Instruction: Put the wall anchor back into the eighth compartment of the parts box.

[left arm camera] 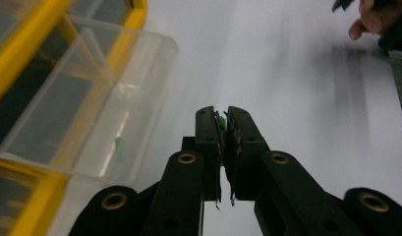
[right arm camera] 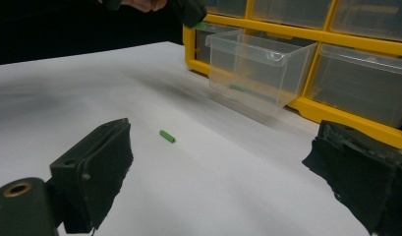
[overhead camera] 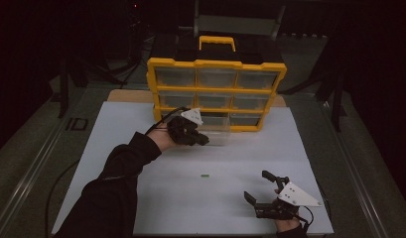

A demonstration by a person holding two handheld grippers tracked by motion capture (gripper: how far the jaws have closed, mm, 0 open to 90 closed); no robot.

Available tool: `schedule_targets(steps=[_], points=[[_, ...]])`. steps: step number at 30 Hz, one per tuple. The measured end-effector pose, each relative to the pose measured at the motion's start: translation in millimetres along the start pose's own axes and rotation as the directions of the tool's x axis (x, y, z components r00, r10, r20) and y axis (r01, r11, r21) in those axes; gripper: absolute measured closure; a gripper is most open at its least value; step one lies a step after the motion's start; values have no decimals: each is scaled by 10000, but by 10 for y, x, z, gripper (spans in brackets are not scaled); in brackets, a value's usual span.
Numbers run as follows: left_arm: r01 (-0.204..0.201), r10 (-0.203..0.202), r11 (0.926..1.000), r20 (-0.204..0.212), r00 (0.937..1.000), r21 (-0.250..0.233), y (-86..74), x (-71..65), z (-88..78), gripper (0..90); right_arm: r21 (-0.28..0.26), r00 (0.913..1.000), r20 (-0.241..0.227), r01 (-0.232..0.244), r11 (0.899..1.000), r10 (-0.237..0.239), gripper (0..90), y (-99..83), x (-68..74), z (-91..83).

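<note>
My left tongs (left arm camera: 223, 123) are clamped on a small green peg (left arm camera: 221, 121) beside the pulled-out clear drawer (overhead camera: 218, 133) — get above its open top before letting go. Right tongs (overhead camera: 264, 186) gape apart near the second peg (overhead camera: 205, 175) on the worktop (overhead camera: 141, 124).

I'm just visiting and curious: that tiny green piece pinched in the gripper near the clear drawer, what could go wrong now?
The left gripper pinches the small green piece only at its tips, so it might slip and miss the pulled-out clear drawer. The gripper could also bump the drawer.
</note>
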State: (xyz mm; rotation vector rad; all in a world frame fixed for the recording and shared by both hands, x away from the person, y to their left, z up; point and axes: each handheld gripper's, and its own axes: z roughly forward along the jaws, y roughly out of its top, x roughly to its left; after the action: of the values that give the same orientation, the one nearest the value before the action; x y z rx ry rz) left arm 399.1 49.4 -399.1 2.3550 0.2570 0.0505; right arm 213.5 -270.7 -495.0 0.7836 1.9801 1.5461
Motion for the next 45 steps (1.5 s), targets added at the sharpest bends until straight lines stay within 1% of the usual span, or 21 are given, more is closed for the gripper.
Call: schedule_targets(steps=[2, 4, 7, 12, 15, 19, 20, 24, 25, 26, 27, 30, 32, 33, 34, 35, 36, 38, 39, 42, 45], points=[[-2, 1, 9999, -97, 10000, -102, 72, 63, -63, 842, 34, 10000, 33, 13, 10000, -13, 81, 0, 2, 0], [-32, 31, 9999, -132, 9999, -123, 87, 76, -76, 841, 3, 10000, 50, 23, 10000, -23, 81, 1, 2, -6], [15, -27, 9993, -324, 9995, -361, 163, 146, -140, 841, -148, 9998, 185, -14, 9999, 17, 81, 11, -3, -25], [89, -109, 9988, -396, 9992, -491, 227, 194, -171, 842, -154, 9997, 236, 14, 9999, -10, 81, 9, -8, -29], [70, -108, 9981, -607, 9981, -617, 291, 243, -209, 841, -148, 9997, 228, 83, 9999, -79, 81, 12, 1, -29], [125, -176, 9968, -647, 9978, -789, 350, 290, -225, 841, -88, 9998, 175, -11, 10000, 13, 81, 5, -7, -23], [109, -173, 9964, -748, 9970, -842, 364, 301, -221, 841, -79, 9999, 154, -16, 10000, 17, 81, 3, -8, -22], [303, -389, 9939, -796, 9961, -1063, 397, 342, -212, 841, -89, 9999, 103, 33, 10000, -32, 81, 5, -1, -19], [511, -614, 9916, -851, 9945, -1186, 422, 375, -199, 841, -76, 10000, 63, -8, 10000, 8, 81, 2, -3, -17], [511, -614, 9916, -851, 9945, -1186, 422, 375, -199, 841, -53, 10000, 66, -20, 10000, 20, 81, -1, -5, -15], [668, -794, 9894, -952, 9923, -1288, 447, 400, -182, 841, -49, 10000, 32, -58, 10000, 58, 81, -4, -9, -11], [770, -917, 9870, -1011, 9906, -1410, 455, 418, -172, 841, -39, 10000, 6, -72, 10000, 72, 81, -6, -15, -16], [1131, -1303, 9818, -1087, 9855, -1524, 450, 463, -137, 841, -59, 10000, -4, -95, 9999, 95, 81, -7, -15, -17], [1189, -1369, 9806, -1106, 9844, -1558, 446, 467, -123, 841, -58, 9999, -25, -108, 9999, 108, 81, -7, -16, -17], [1189, -1369, 9806, -1106, 9844, -1558, 446, 467, -123, 841, -48, 9999, -26, -102, 9999, 102, 81, -9, -17, -16], [1359, -1539, 9790, -1138, 9815, -1519, 437, 487, -86, 841, -49, 9999, -35, -108, 9999, 108, 81, -9, -16, -15], [1401, -1584, 9786, -1169, 9804, -1509, 431, 493, -56, 841, -44, 9999, -36, -102, 9999, 102, 81, -9, -17, -16], [1433, -1607, 9789, -1154, 9802, -1457, 429, 496, -37, 841, -34, 9999, -56, -136, 9999, 136, 81, -10, -16, -14], [1361, -1525, 9822, -1260, 9802, -1294, 426, 498, 10, 840, -16, 9999, -73, -139, 9999, 139, 81, -12, -17, -13], [1374, -1525, 9839, -1361, 9789, -1142, 422, 505, 51, 840, 5, 9999, -93, -136, 9999, 136, 81, -14, -21, -11], [1469, -1571, 9862, -1516, 9759, -762, 408, 518, 125, 840, 38, 9997, -152, -178, 9998, 178, 81, -20, -22, -4]])
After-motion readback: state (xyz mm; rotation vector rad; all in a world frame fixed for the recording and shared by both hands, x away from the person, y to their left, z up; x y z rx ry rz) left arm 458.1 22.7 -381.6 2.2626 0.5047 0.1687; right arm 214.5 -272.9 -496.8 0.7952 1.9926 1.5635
